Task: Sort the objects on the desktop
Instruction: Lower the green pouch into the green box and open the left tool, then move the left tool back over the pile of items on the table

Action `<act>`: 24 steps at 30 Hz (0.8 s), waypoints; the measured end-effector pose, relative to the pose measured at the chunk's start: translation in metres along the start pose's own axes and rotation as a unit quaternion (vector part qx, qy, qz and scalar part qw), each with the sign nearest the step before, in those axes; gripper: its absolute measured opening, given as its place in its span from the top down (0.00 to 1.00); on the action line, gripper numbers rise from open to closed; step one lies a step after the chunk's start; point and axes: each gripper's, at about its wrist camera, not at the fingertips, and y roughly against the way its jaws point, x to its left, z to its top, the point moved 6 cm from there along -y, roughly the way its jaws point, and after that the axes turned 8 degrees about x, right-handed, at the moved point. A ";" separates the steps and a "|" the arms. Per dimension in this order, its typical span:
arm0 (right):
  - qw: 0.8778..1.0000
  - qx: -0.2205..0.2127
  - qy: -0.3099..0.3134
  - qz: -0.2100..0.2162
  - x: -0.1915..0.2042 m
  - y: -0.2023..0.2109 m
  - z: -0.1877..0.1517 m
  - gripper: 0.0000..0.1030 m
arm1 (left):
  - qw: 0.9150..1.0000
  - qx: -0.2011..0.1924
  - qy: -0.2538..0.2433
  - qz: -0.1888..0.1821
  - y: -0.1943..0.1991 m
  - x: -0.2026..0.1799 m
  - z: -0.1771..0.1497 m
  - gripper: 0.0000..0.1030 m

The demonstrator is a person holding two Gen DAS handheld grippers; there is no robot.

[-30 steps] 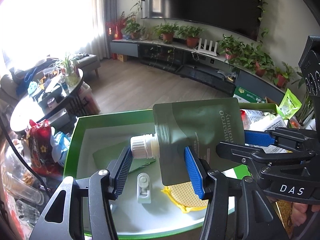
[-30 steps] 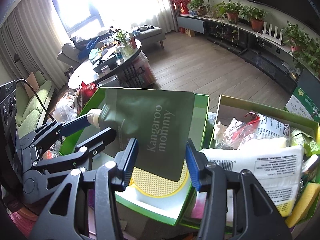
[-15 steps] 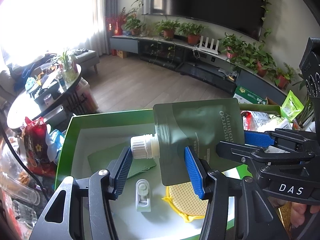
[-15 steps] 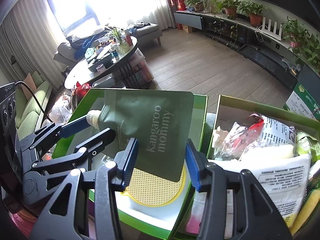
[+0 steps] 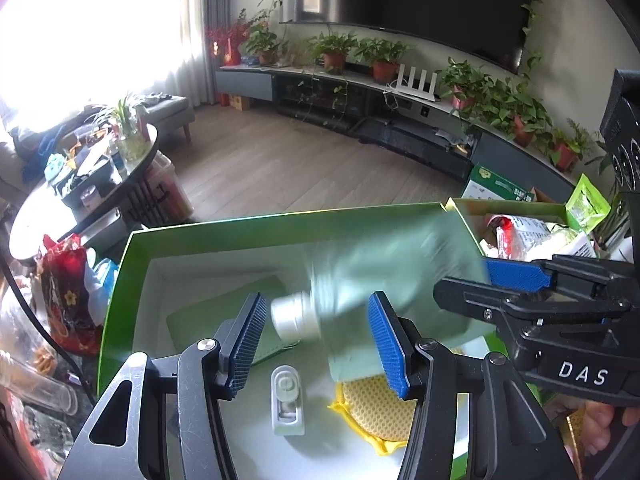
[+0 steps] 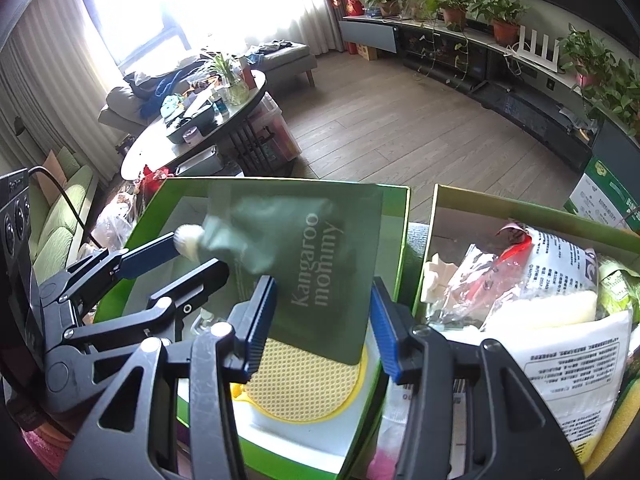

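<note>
Left camera: the room has a brown wood floor (image 5: 300,168), a big dark TV (image 5: 400,0) on the wall, and a long low shelf with leafy plants in pots (image 5: 384,68). On the left is a round dark surface (image 5: 80,200) crowded with small things.

Up close sits a green box (image 5: 240,232) with a white inside. Above it hangs a soft, flat green pouch (image 5: 392,276) with a round white cap (image 5: 296,322). It looks blurry. The left gripper (image 5: 316,336) has its bumpy blue fingers (image 5: 248,340) wide apart. The cap is between them, but they do not touch it. In the box lie a flat green sheet (image 5: 216,320), a small white plastic clip (image 5: 286,400) and a round yellow pad (image 5: 380,412) with a honeycomb net on top.

Right camera: bright light comes through a window (image 6: 160,8) with pale curtains. A green sofa (image 6: 60,220) is on the left.

The pouch says "Kangaroo mommy" in pale letters. Its bottom end sits between the blue fingers (image 6: 262,320) of the right gripper (image 6: 324,324). These are wide apart, one at each edge of the pouch. I cannot tell if they squeeze it. One left finger tip is right at the cap. The pouch covers part of the yellow pad.

Just beside the green box is a second box (image 6: 440,208), full of crinkly plastic packets (image 6: 572,360) with tiny print.
</note>
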 end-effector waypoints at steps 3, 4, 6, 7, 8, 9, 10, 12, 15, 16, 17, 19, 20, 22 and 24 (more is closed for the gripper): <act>1.000 -0.010 0.002 -0.024 -0.002 0.001 0.002 0.52 | 1.000 -0.007 -0.008 0.021 0.004 0.007 -0.001 0.47; 1.000 -0.011 0.005 -0.026 -0.002 0.003 0.001 0.52 | 0.999 -0.012 -0.013 0.029 0.006 0.012 -0.002 0.47; 1.000 -0.012 0.013 -0.024 0.001 0.006 -0.002 0.52 | 0.999 -0.018 -0.015 0.042 0.012 0.023 -0.005 0.47; 0.999 -0.013 0.019 -0.026 0.003 0.008 -0.004 0.52 | 0.998 -0.023 -0.008 0.050 0.015 0.032 -0.007 0.47; 0.999 -0.015 0.025 -0.029 0.005 0.010 -0.005 0.52 | 0.998 -0.025 -0.002 0.050 0.016 0.038 -0.008 0.47; 0.999 -0.017 0.030 -0.030 0.006 0.011 -0.006 0.52 | 0.999 -0.026 0.006 0.048 0.019 0.045 -0.010 0.47; 0.999 -0.018 0.034 -0.028 0.008 0.012 -0.008 0.50 | 0.999 -0.026 0.015 0.045 0.020 0.051 -0.011 0.47; 0.999 -0.015 0.040 -0.022 0.012 0.012 -0.009 0.48 | 0.998 -0.028 0.028 0.044 0.022 0.061 -0.013 0.47; 0.998 -0.012 0.051 -0.021 0.019 0.009 -0.011 0.48 | 0.998 -0.026 0.035 0.044 0.023 0.066 -0.015 0.47; 0.998 -0.010 0.053 -0.021 0.021 0.008 -0.012 0.48 | 0.998 -0.025 0.036 0.041 0.023 0.066 -0.016 0.47; 0.998 -0.007 0.054 -0.021 0.023 0.007 -0.012 0.48 | 0.998 -0.025 0.034 0.039 0.024 0.064 -0.015 0.47; 0.998 -0.001 0.057 -0.018 0.027 0.007 -0.015 0.48 | 0.999 -0.026 0.027 0.035 0.026 0.060 -0.014 0.47; 0.998 0.000 0.059 -0.018 0.028 0.007 -0.016 0.48 | 0.999 -0.029 0.023 0.036 0.028 0.057 -0.014 0.47; 0.998 -0.003 0.065 -0.021 0.030 0.010 -0.017 0.48 | 0.999 -0.033 0.017 0.036 0.031 0.053 -0.014 0.47; 0.998 -0.004 0.062 -0.018 0.030 0.014 -0.016 0.45 | 0.999 -0.033 0.017 0.030 0.032 0.051 -0.013 0.47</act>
